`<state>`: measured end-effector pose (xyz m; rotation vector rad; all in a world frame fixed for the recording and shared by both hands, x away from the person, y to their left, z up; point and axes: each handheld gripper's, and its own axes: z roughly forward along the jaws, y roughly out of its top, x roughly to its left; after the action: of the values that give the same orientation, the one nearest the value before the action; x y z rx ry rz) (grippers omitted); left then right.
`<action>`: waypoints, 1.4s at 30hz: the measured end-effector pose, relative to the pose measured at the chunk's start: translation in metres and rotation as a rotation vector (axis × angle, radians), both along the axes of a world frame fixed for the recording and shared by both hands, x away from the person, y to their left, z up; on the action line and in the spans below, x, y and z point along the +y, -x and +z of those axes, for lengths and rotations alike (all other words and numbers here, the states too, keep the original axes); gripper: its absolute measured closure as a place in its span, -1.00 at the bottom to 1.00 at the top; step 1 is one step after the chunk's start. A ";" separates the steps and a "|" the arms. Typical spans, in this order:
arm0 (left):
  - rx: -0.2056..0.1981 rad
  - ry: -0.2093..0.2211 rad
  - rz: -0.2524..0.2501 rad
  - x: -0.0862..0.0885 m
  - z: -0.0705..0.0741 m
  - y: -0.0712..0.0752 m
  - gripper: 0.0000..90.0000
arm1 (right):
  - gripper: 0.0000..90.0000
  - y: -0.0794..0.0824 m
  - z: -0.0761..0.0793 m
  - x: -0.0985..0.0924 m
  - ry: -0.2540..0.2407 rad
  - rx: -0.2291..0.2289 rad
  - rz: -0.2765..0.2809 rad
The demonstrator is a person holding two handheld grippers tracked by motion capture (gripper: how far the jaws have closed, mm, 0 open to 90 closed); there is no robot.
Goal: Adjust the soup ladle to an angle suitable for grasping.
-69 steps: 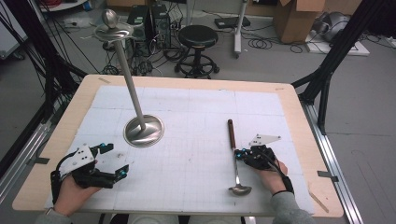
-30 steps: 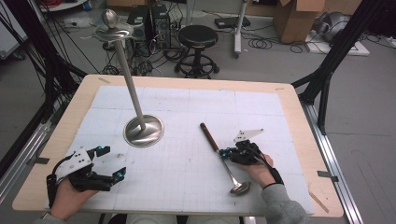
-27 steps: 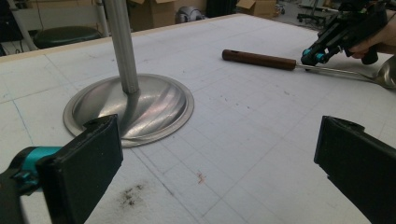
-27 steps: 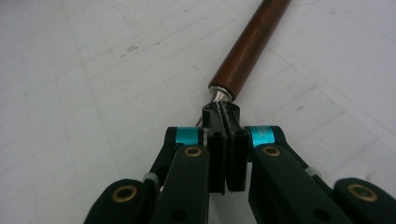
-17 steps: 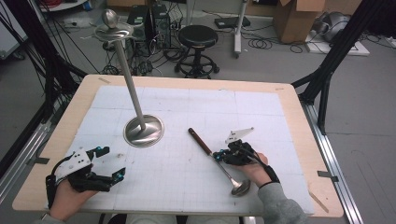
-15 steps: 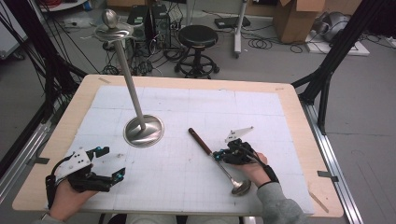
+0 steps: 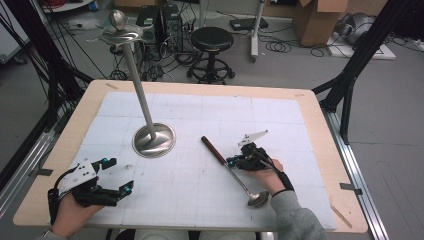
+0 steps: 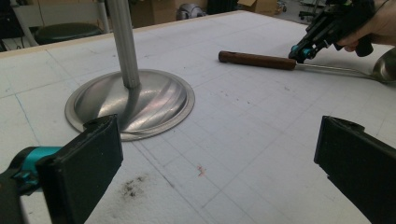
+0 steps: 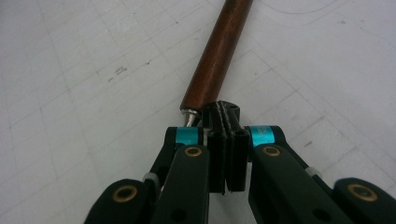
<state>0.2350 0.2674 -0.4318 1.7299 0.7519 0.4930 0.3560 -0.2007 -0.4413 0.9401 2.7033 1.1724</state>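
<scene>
The ladle [image 7: 234, 167] has a dark reddish-brown wooden handle, a thin bare metal shaft and a polished round metal bowl. It lies flat on the white gridded mat of the desk [image 7: 320, 125], right of centre, at a diagonal: the handle end points toward the middle of the desk, the bowl lies near the front edge beside the person's right wrist.

The right tool [image 7: 232, 162] is clenched; in the right gripper view its two pads [image 9: 227, 154] are pressed flat together with no gap. The tips sit at the junction where the wooden handle meets the metal shaft, just beside the shaft on its right side and touching or nearly touching it; the shaft is not between the pads. The handle extends away from the tips, the bowl lies behind them toward the person.

The left tool [image 7: 116, 176] is released, jaws standing wide apart with nothing between them, and rests low over the front left of the desk, well apart from the ladle. In the left gripper view it faces the round steel base of the metal stand [image 8: 130, 100], with the ladle farther off beyond it
</scene>
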 end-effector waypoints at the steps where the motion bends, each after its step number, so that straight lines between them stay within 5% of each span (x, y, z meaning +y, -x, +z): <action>1: 0.000 0.000 0.000 0.000 0.000 0.000 -0.96 | 0.99 -0.001 0.000 0.001 0.000 0.003 -0.003; 12: 0.005 -0.005 0.000 0.000 -0.001 0.001 -0.96 | 0.98 -0.007 0.004 0.010 0.027 0.023 0.022; 23: 0.010 -0.022 -0.007 -0.001 -0.002 0.001 -0.96 | 0.98 -0.002 0.005 0.021 0.068 -0.035 0.023; 34: 0.007 -0.027 -0.009 -0.001 -0.002 0.001 -0.96 | 0.98 0.000 0.005 0.035 0.070 -0.020 0.063; 42: 0.003 -0.025 -0.008 -0.001 -0.001 0.002 -0.96 | 0.98 0.008 0.007 0.048 0.089 -0.014 0.142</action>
<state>0.2333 0.2665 -0.4325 1.7569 0.7431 0.4965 0.3484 -0.1527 -0.4341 0.7373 2.8253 1.0643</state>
